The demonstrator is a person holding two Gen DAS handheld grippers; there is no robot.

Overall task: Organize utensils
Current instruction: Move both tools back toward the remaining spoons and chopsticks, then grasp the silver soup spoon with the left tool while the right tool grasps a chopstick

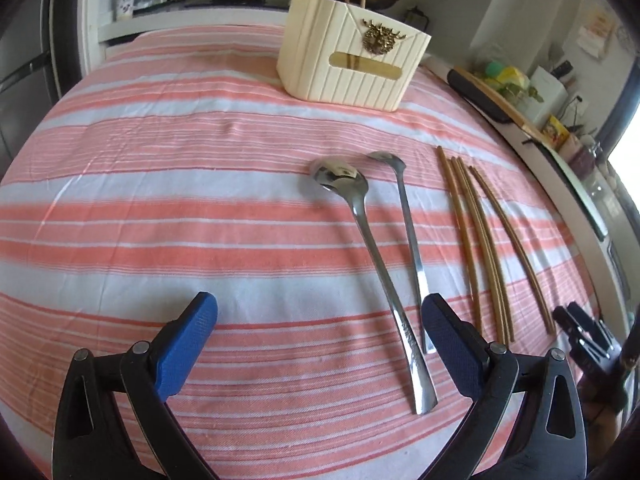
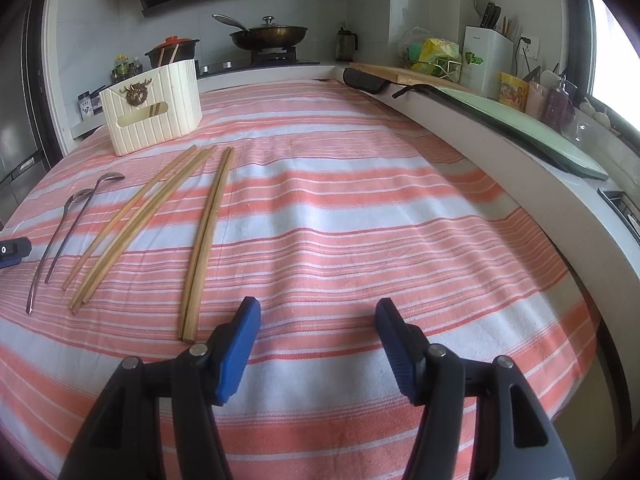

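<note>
Through the left wrist camera, the blue-padded fingers (image 1: 188, 346) of the left gripper (image 1: 320, 348) stand spread wide and released above the cloth, gripping nothing. The handle end of the large polished steel spoon (image 1: 372, 248) lies between them, untouched, with the smaller steel spoon (image 1: 408, 220) just beside it. Further right, the five long brown wooden chopsticks (image 1: 480, 240) lie roughly side by side. The cream ribbed plastic utensil holder with a brass ornament (image 1: 352, 64) sits well apart at the far side; two sticks appear to poke up from it. So most of the sorting seems left: both spoons and five chopsticks are still on the table. Everything rests on a salmon-and-white striped tablecloth (image 1: 160, 200), slightly creased.

Through the right wrist camera, the right gripper (image 2: 316, 344) also has its blue pads parted and empty, hovering over bare cloth, with the nearest pair of chopsticks just left of its left finger. The holder stands far left. Behind runs a kitchen counter with a dark wok on a gas hob (image 2: 268, 36), a wooden cutting board (image 2: 400, 74) and a white knife block (image 2: 486, 60).
</note>
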